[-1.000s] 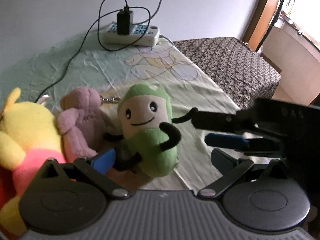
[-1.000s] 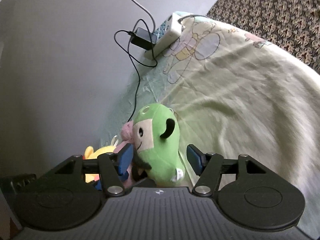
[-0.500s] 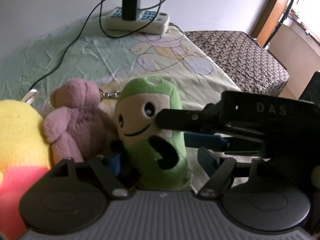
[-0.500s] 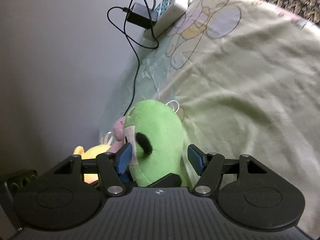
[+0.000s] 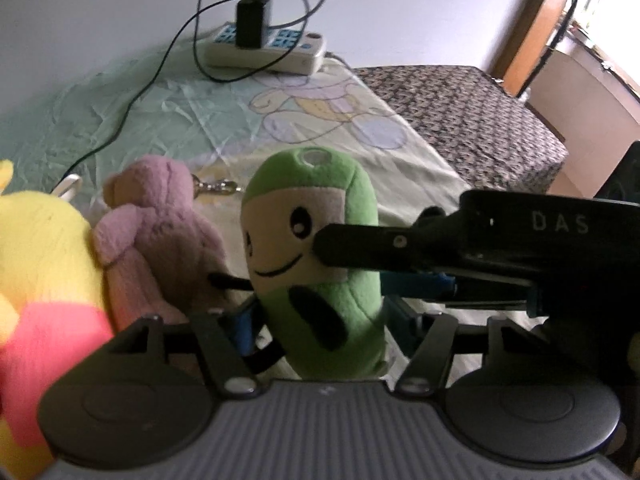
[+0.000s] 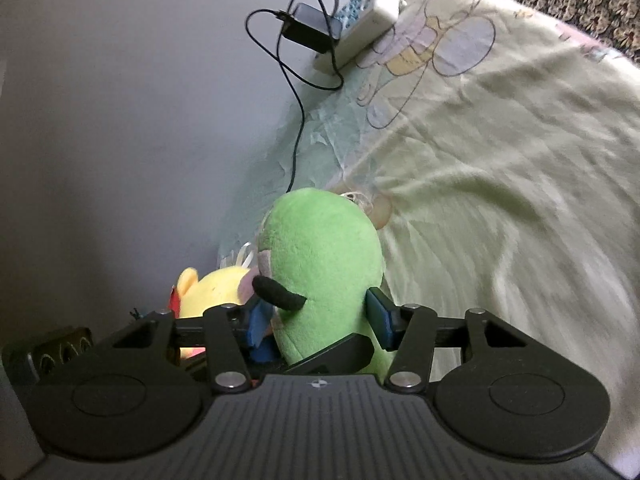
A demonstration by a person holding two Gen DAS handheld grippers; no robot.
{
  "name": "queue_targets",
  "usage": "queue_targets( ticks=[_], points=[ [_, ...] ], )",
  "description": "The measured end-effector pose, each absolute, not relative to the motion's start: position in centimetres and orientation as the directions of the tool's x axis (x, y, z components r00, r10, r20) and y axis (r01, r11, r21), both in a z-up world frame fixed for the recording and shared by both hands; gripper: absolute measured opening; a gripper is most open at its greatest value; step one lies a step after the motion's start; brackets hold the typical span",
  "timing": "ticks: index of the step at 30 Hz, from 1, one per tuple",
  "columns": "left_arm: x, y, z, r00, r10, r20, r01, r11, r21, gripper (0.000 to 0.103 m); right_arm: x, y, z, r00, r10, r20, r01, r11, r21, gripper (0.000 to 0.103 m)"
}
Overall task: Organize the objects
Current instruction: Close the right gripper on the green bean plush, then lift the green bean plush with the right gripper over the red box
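Looks mostly done: green plush (image 5: 316,256) stands beside the pink bear (image 5: 160,236) and yellow toy (image 5: 40,256), both grippers, left gripper (image 5: 320,320) and right gripper (image 6: 316,316), spread loosely around it, gripping nothing, so just backing off remains.

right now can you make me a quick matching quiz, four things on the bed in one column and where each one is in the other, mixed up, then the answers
Things
1. green plush
2. pink plush
3. yellow plush
4. power strip

Places
A. at the far end of the sheet, by the wall, with a black charger plugged in
B. between the blue pads of both grippers
C. at the left edge of the left wrist view
D. between the yellow and the green toy, a metal clasp behind it

Pairs: 1-B, 2-D, 3-C, 4-A
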State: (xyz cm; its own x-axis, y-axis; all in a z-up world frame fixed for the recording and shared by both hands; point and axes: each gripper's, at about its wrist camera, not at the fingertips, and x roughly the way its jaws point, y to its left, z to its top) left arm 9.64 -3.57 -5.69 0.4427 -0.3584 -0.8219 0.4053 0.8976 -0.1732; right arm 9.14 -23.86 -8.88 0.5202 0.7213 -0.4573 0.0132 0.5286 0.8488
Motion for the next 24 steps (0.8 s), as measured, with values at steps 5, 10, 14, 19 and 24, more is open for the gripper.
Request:
queue_targets(
  ticks=[5, 10, 14, 19, 24],
  points=[
    [7.0, -3.8, -4.9, 0.432, -0.373, -0.821, 0.432, 0.885, -0.174, 0.066, 6.1, -24.1, -7.9, 0.525, 0.714, -0.463, 0.006, 0.541, 0.841, 0.054],
    [4.2, -3.1, -3.9, 0.429, -0.395, -0.812, 0.445, 0.875, -0.190, 0.066, 3.6, -23.7, -6.7, 0.528, 0.710, -0.466, -0.008, 0.553, 0.833, 0.054],
    [2.6, -2.2, -3.0, 0.439, -0.412, -0.799, 0.448, 0.870, -0.203, 0.066, 1.9, -22.9, -5.4, 0.538, 0.701, -0.468, -0.035, 0.574, 0.818, 0.054],
    [0.6, -0.6, -1.4, 0.482, -0.423, -0.767, 0.452, 0.870, -0.196, 0.066, 0.5, -21.4, -3.6, 0.555, 0.700, -0.450, -0.081, 0.583, 0.808, 0.054],
    [-0.9, 1.8, 0.7, 0.536, -0.428, -0.728, 0.438, 0.878, -0.193, 0.066, -0.2, -19.2, -1.8, 0.565, 0.715, -0.412, -0.132, 0.572, 0.810, 0.054]
  ],
)
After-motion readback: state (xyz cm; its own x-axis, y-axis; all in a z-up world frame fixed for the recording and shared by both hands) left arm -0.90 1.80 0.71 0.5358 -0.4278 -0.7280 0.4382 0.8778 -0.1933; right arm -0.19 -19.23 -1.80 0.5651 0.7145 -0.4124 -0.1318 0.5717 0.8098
